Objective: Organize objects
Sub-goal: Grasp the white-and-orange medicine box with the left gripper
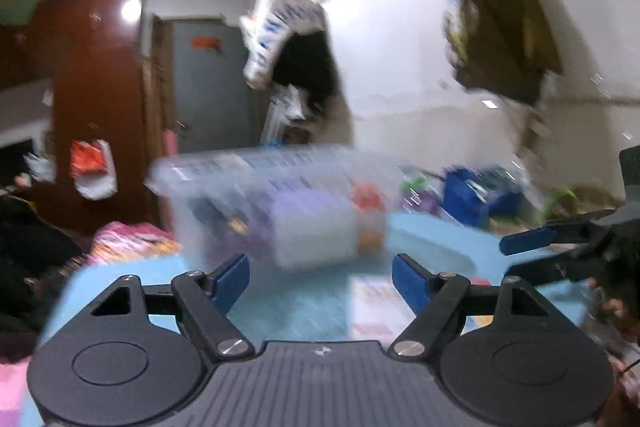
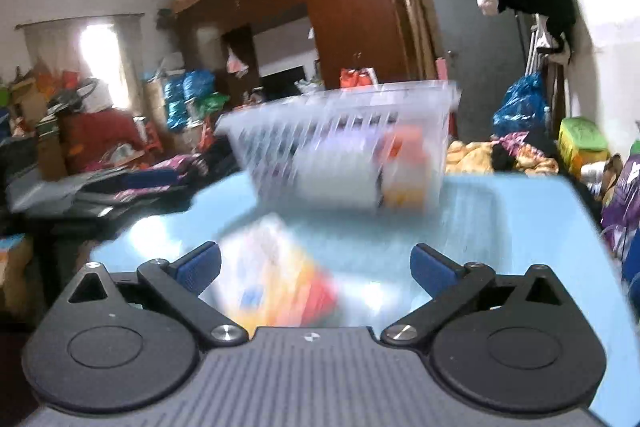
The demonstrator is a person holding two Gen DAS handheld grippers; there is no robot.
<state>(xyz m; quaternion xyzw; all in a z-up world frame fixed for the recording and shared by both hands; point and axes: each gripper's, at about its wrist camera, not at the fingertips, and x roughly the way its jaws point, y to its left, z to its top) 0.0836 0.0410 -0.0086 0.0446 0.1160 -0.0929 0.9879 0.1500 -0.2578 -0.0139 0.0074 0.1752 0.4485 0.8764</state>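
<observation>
Both views are motion-blurred. A clear plastic basket point(image 1: 276, 195) stands on the light blue table point(image 1: 432, 239) ahead of my left gripper point(image 1: 320, 277), which is open and empty. The basket holds a white and purple box and an orange item. It also shows in the right wrist view point(image 2: 340, 147). A flat white, orange and red packet point(image 2: 276, 279) lies on the table between the blue fingers of my open right gripper point(image 2: 316, 267); it shows in the left wrist view point(image 1: 380, 303) too. The right gripper point(image 1: 532, 241) appears at the right of the left wrist view.
The table point(image 2: 520, 227) ends in a far edge behind the basket. Around it are a brown wardrobe point(image 2: 348, 7), piles of clothes and bags point(image 2: 520, 151), a blue crate point(image 1: 476, 195) and bags hanging on the wall point(image 1: 288, 31).
</observation>
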